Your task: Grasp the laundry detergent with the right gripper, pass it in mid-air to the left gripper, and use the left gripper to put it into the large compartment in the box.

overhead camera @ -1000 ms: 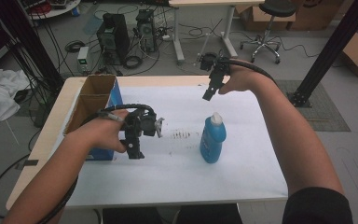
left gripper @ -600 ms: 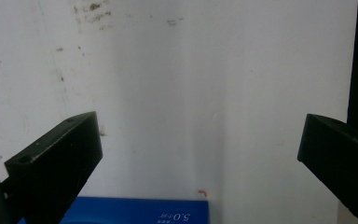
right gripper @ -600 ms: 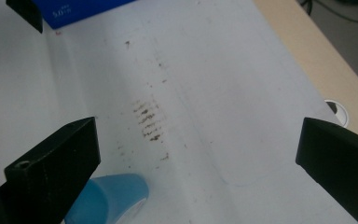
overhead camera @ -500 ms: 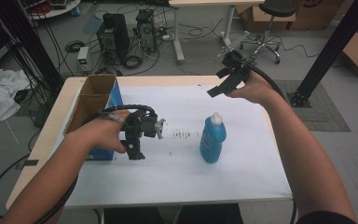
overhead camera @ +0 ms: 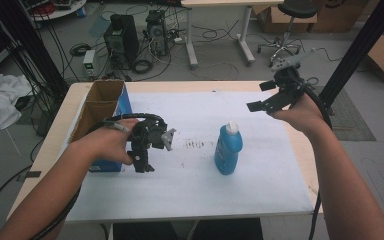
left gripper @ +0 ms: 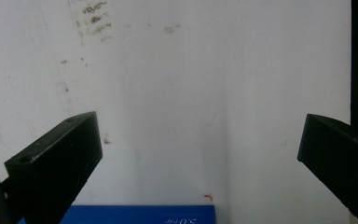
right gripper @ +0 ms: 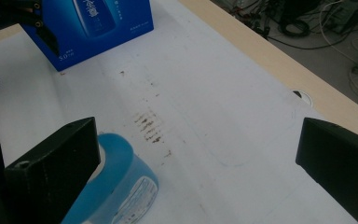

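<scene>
A blue bottle (overhead camera: 228,150) with a white cap stands upright in the middle of the white table sheet (overhead camera: 195,185). In the right gripper view the bottle (right gripper: 121,186) lies low at the left, partly behind a jaw. My right gripper (overhead camera: 260,96) is raised over the table's far right side, open and holding nothing (right gripper: 198,158). My left gripper (overhead camera: 142,165) points down at the sheet beside the blue box (overhead camera: 122,105), open with nothing between its jaws (left gripper: 198,158). The box edge (left gripper: 140,214) shows at the bottom of the left gripper view.
The open cardboard box with blue sides (right gripper: 98,28) stands at the table's left. Dark smudges (overhead camera: 195,145) mark the sheet between my left gripper and the bottle. Computers, cables and a stool (overhead camera: 290,15) are on the floor beyond the table.
My right gripper has swung away from above the bottle, out toward the table's right edge. The left gripper and the bottle have stayed put.
</scene>
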A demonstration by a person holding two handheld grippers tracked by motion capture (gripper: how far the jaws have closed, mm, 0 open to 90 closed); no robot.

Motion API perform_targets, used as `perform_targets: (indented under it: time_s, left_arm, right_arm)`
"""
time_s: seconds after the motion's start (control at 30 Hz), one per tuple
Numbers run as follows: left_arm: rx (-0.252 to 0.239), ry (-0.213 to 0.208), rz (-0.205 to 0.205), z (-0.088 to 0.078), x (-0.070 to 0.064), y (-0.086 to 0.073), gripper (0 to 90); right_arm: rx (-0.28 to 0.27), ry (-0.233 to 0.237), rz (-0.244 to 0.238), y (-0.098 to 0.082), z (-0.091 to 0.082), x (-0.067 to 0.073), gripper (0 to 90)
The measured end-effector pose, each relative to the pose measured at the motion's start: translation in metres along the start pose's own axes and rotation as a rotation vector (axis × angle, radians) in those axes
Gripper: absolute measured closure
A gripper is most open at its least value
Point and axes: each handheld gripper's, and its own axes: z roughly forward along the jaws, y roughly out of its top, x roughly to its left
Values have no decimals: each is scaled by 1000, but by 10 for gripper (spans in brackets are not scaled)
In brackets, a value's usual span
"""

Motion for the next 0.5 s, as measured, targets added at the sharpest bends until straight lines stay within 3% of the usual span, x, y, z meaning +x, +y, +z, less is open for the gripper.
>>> perform_targets:
  time_s: [0.17, 0.5]
  left_arm:
    - [-7, 5, 7, -2, -3, -3, 1]
    - [-21, 23, 27, -7, -5, -6, 1]
  right_arm:
    - [-37, -15, 9, -18, -11, 13, 0]
    - [-90, -39, 23, -72, -27, 41, 0]
